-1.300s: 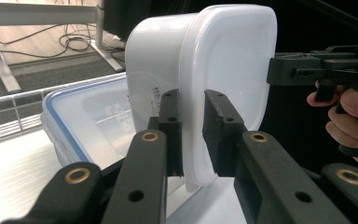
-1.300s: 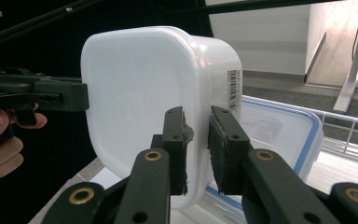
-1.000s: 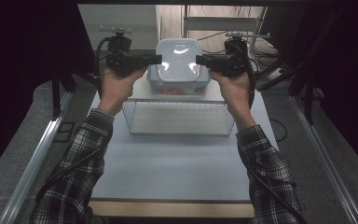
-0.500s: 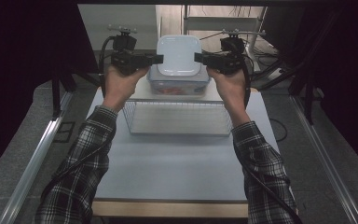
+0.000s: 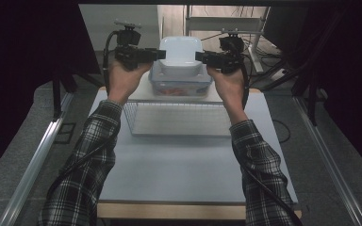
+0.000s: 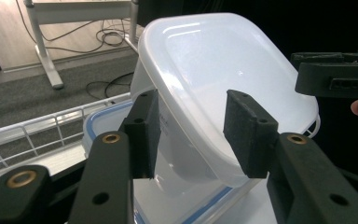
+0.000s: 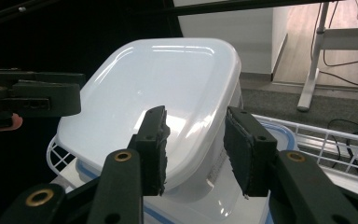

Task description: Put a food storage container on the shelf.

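Though faint print marks the white container (image 6: 214, 93), nothing reads

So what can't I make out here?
- High view: contents of the lower box, only a red blur through its wall; the white tub covers its top.
- Both gripper views: whether the tub's base rests on the lower box, hidden by the left gripper and right gripper.

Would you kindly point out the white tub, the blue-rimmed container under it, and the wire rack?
White tub (image 5: 181, 52), high view, on its flat upturned base.
Blue-rimmed container (image 5: 181, 87), high view, on its clear front wall.
Wire rack (image 5: 179, 118), high view, on its front mesh.
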Motion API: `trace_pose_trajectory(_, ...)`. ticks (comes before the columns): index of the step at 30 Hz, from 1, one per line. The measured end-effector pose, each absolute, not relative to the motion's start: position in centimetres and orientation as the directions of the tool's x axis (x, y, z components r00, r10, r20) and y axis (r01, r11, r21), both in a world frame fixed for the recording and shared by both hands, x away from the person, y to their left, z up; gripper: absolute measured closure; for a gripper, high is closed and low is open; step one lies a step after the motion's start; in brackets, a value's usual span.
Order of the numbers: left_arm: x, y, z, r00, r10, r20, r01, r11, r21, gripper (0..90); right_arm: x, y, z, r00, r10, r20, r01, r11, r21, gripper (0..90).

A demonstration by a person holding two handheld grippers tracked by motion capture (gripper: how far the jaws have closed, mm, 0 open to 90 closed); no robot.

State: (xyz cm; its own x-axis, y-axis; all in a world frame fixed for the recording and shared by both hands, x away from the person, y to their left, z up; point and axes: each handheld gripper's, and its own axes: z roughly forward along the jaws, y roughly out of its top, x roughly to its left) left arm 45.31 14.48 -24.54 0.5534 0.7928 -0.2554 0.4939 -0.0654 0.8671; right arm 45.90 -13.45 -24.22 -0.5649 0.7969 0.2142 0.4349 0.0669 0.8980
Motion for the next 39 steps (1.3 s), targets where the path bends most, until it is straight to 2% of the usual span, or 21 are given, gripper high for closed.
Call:
trace_pose_trajectory(8,45.3,14.6,-24.5,0.578,0.772,-0.265,0.485,-0.064,0.872,53.2,46.2,-13.8,-24.1,-0.563,0.796,0.223,0.436,0.056,0.898,56.2)
trace_pose_trajectory(11,44.8,14.6,-24.2,0.600,0.753,-0.269,0.473,-0.063,0.879,49.2,45.8,-13.9,-24.0,-0.579,0.783,0.228,0.424,0.050,0.904,52.9)
trace_pose_trajectory(15,43.8,14.5,-24.2,0.625,0.748,-0.225,0.440,-0.099,0.893,38.0,45.1,-14.0,-23.7,-0.608,0.769,0.195,0.398,0.083,0.914,46.0)
trace_pose_trajectory(16,43.6,14.6,-24.3,0.634,0.739,-0.225,0.435,-0.101,0.895,30.2,44.7,-14.0,-23.8,-0.625,0.757,0.190,0.392,0.094,0.915,41.4)
trace_pose_trajectory(17,43.5,14.7,-24.5,0.640,0.734,-0.227,0.438,-0.105,0.893,30.2,44.7,-14.0,-23.8,-0.625,0.757,0.190,0.392,0.094,0.915,41.4)
trace_pose_trajectory(23,42.6,15.1,-26.0,0.651,0.731,-0.205,0.442,-0.145,0.885,12.5,44.0,-14.4,-24.9,-0.672,0.716,0.186,0.389,0.128,0.912,22.5)
trace_pose_trajectory(28,41.7,15.2,-26.9,0.674,0.717,-0.179,0.436,-0.191,0.879,7.5,43.6,-14.6,-25.9,-0.697,0.693,0.185,0.393,0.154,0.906,14.4)
trace_pose_trajectory(32,41.0,15.2,-27.5,0.694,0.707,-0.137,0.413,-0.235,0.880,4.7,43.1,-14.8,-26.8,-0.714,0.676,0.181,0.392,0.171,0.904,10.9)
trace_pose_trajectory(39,40.4,15.1,-29.0,0.704,0.701,-0.115,0.408,-0.267,0.873,3.3,42.5,-15.3,-27.9,-0.725,0.670,0.161,0.383,0.196,0.903,8.0)
